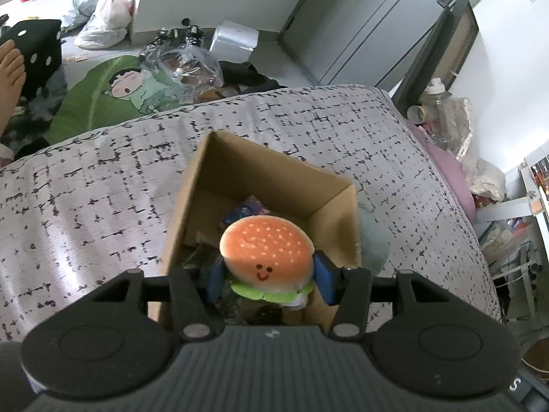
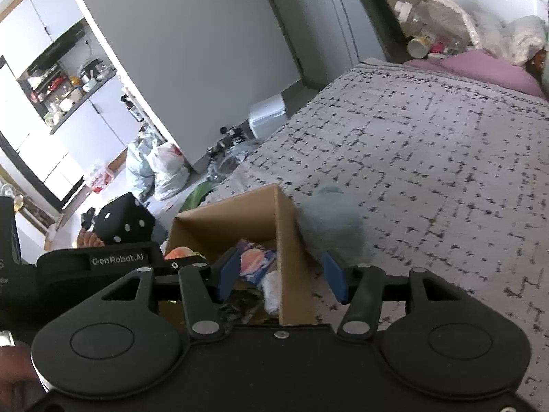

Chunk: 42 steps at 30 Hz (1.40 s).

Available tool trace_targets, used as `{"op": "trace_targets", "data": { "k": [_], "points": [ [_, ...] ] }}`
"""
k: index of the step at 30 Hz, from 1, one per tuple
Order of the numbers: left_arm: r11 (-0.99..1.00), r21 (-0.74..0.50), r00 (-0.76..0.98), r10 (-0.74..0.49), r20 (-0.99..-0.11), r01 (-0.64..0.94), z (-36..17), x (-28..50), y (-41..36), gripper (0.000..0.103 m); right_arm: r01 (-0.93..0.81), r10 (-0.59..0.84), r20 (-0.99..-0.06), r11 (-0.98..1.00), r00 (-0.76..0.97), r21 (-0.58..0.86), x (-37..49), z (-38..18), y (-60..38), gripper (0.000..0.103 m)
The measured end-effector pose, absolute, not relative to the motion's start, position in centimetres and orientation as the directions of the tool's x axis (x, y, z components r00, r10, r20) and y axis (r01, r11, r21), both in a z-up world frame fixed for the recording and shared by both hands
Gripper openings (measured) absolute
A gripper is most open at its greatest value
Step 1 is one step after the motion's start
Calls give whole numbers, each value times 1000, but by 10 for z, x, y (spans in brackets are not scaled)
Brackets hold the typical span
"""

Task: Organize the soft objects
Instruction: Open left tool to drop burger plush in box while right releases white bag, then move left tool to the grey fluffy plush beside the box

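Your left gripper (image 1: 269,279) pinches the orange burger-shaped plush toy (image 1: 267,254) over the open brown cardboard box (image 1: 329,209); lower it toward 12 o'clock before releasing. Your right gripper (image 2: 281,276) stands spread, empty.

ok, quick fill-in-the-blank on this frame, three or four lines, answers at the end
1. The left gripper is shut on a plush ____ with a smiley face.
2. That toy hangs over an open ____ box.
3. The box stands on a patterned grey ____.
4. The fluffy blue-grey toy lies ____ the box, against its wall.

Missing words: burger; cardboard; bedspread; outside
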<state>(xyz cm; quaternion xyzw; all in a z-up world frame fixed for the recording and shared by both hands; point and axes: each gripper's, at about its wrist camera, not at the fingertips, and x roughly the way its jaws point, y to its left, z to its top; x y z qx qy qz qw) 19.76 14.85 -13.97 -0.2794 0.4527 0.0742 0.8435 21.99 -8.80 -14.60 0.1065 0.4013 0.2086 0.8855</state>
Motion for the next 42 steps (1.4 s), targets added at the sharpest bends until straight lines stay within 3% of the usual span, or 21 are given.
{"op": "trace_targets", "data": {
  "k": [5,10,17,21,25,42],
  "points": [
    [845,-384,568,-119,-814,-372,-134,201,141,58,-259,445,-663,894,602,365,218,-145,-101,58],
    [844,-388,552,-135,-823,-371,-130,196,133,75,-252,448,-654,892,610,375,216,-141,-112,61],
    [858,-354,557,-98,-825,-372,-117,186,123,79,-237,447,-645,890,620,389,212,-135,-128,63],
    [872,-330,553,-84,-829,-362,-112,184,114,79,-239,447,-633,889,632,390,205,-130,-139,75],
    [896,-283,546,-55,-836,-342,-104,182,99,80,-226,444,-619,888,648,400,201,-124,-153,79],
    [940,-224,588,-31,-808,-259,-74,167,50,102,-178,429,-578,880,694,440,187,-113,-210,98]
  ]
}}
